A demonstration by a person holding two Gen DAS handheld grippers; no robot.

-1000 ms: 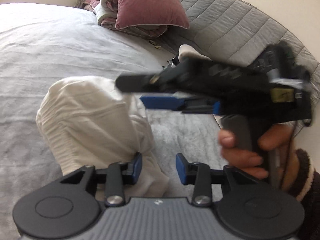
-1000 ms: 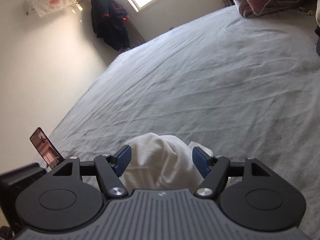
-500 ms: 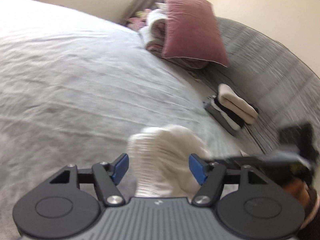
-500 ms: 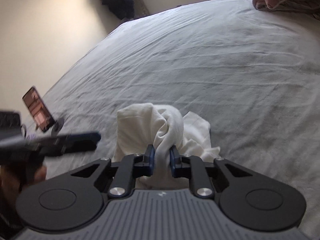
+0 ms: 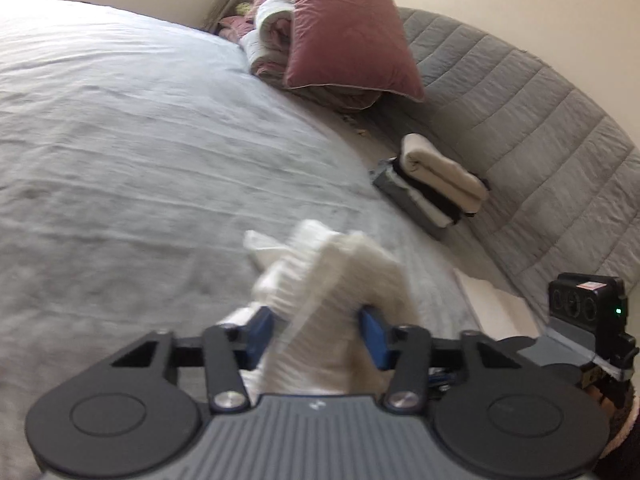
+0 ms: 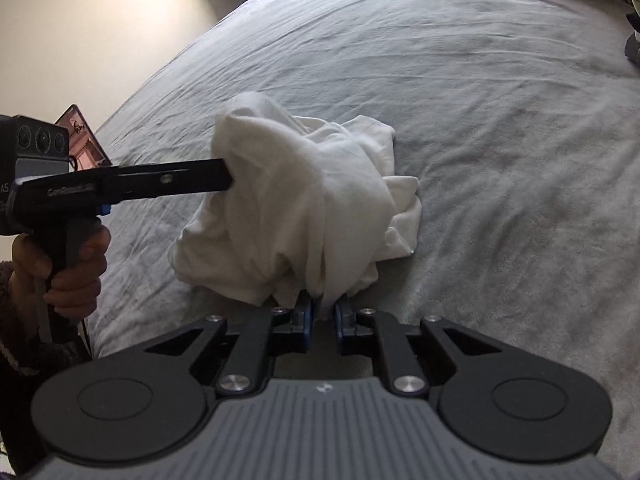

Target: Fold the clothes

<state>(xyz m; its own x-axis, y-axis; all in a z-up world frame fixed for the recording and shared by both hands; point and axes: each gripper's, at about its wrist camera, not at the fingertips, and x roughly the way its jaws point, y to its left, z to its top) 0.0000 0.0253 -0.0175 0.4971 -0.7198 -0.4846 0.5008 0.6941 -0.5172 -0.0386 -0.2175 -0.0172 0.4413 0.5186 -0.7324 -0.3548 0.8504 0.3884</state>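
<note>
A crumpled white garment (image 6: 304,204) is bunched up over the grey bed (image 6: 500,128). My right gripper (image 6: 322,318) is shut on a fold at the garment's near edge. My left gripper (image 5: 316,334) has its blue pads on either side of a thick bunch of the same garment (image 5: 340,280), which is motion-blurred there. In the right wrist view the left gripper's finger (image 6: 160,178) reaches into the garment's upper left side, its tips hidden in cloth.
A stack of folded clothes (image 5: 436,184) lies by the grey quilted headboard (image 5: 520,120). A maroon pillow (image 5: 344,32) leans on rolled bedding at the back. A phone (image 6: 82,136) stands at the bed's left edge.
My left gripper has closed in on a bunch of the garment. My right gripper stays shut on its fold and the garment has lifted into a taller heap.
</note>
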